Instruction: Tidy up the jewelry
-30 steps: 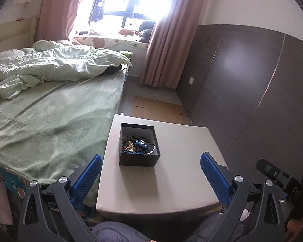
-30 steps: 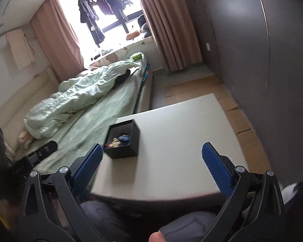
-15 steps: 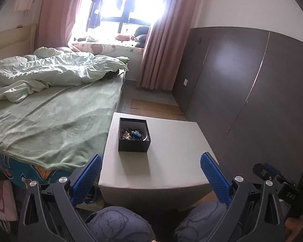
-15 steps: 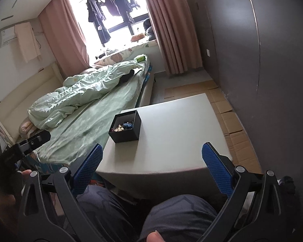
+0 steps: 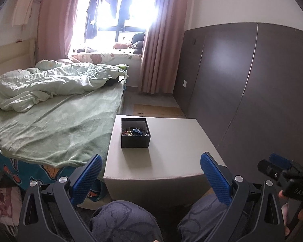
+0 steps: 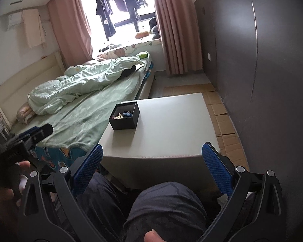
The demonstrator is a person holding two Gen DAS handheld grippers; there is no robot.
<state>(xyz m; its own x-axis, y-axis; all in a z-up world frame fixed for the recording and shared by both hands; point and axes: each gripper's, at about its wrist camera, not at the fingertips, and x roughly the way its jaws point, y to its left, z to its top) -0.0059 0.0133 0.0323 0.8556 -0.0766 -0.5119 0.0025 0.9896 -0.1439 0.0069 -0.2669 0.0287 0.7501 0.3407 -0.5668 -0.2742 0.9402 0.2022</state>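
The left gripper (image 5: 150,168), a black two-finger claw with blue textured pads (image 5: 86,178), is being held with its jaws spread wide and nothing between them; no contact is being made with any object. The right gripper (image 6: 152,158), of the same black build with blue textured pads (image 6: 217,170), is likewise being held wide apart and empty. Both are being kept on the near side of the square pale grey table (image 5: 171,141), short of its front edge and above the person's dark-trousered knees (image 6: 165,207). The small open black square box (image 5: 135,132) is being left standing on the table top, toward the table's far left corner, well apart from both claws. Inside the box a tangled heap of jewelry (image 5: 134,132) is being shown, with gold-coloured and blue pieces mixed together; single items cannot be told apart. In the right wrist view the same box (image 6: 124,117) is being seen near the table's left edge, with its contents (image 6: 122,115) lying low inside. To the left of the table a bed with a pale green sheet and crumpled duvet (image 5: 56,109) is being seen just beside it, and to the right of the table a dark brown wardrobe wall (image 5: 242,84) is being seen. Flattened brown cardboard (image 6: 222,109) is being seen on the floor between the table and that wall.
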